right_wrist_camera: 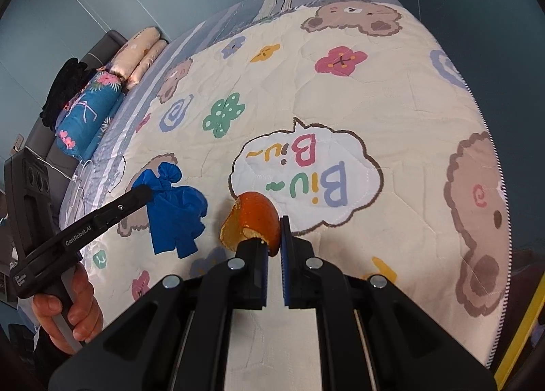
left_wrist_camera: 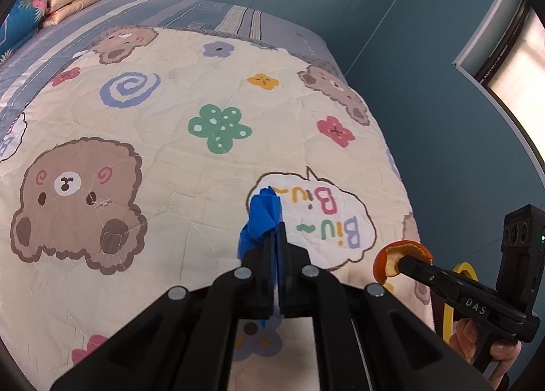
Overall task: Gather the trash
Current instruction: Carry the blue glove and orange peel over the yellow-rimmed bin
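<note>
Trash is in both grippers at once, held above the quilt (right_wrist_camera: 391, 91) that covers the bed. The left gripper (left_wrist_camera: 274, 220) is pinched tight on a crumpled blue glove (right_wrist_camera: 175, 210), which hangs limp from the jaws over the quilt's brown bear print, left of the "Biu Biu" speech bubble (right_wrist_camera: 306, 173). The right gripper (right_wrist_camera: 274, 230) is clamped on a curl of orange peel (right_wrist_camera: 253, 220), gripped only near its lower edge, at the near rim of that same bubble. I see no bin in either view; a yellow rim (left_wrist_camera: 458, 292) shows beyond the quilt's right edge, and I cannot tell what it is. The step in hand appears to be carrying both pieces away to wherever trash goes. To do it well, keep both grips squeezed without easing, since the peel is stiff, curved and caught by a thin margin, so a jolt could twist it loose. Move the hands smoothly, keep them apart so the dangling glove does not brush the peel, and release only once each piece is clearly over the container.
</note>
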